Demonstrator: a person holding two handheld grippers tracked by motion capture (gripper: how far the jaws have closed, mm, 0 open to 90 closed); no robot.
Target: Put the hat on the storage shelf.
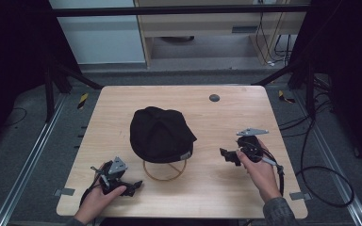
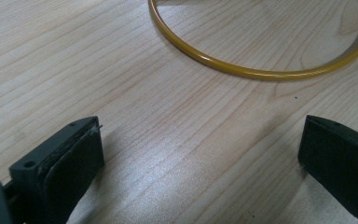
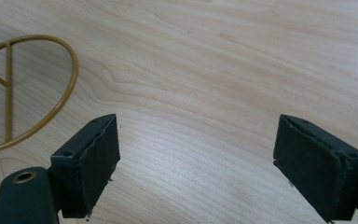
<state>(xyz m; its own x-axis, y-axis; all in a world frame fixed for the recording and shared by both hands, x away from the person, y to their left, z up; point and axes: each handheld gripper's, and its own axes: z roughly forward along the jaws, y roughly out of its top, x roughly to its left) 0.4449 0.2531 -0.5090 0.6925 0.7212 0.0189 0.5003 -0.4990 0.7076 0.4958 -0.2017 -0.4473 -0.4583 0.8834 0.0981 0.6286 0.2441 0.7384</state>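
Observation:
A black cap [image 1: 160, 133] sits on a gold wire stand whose round base ring [image 1: 164, 172] rests on the wooden table [image 1: 122, 103]. My left gripper [image 1: 133, 186] lies low at the front left, jaws wide apart and empty, pointing toward the ring [image 2: 261, 70]. My right gripper [image 1: 227, 155] hovers right of the cap, also open with nothing between its pads [image 3: 93, 163]. The ring [image 3: 37, 93] with its inner spokes shows at the left of the right gripper view. Both grippers are apart from the cap and stand.
A small dark round disc [image 1: 214, 98] lies near the table's far edge. Black frame posts, cables and floor rails surround the table. Bare wood lies around each gripper.

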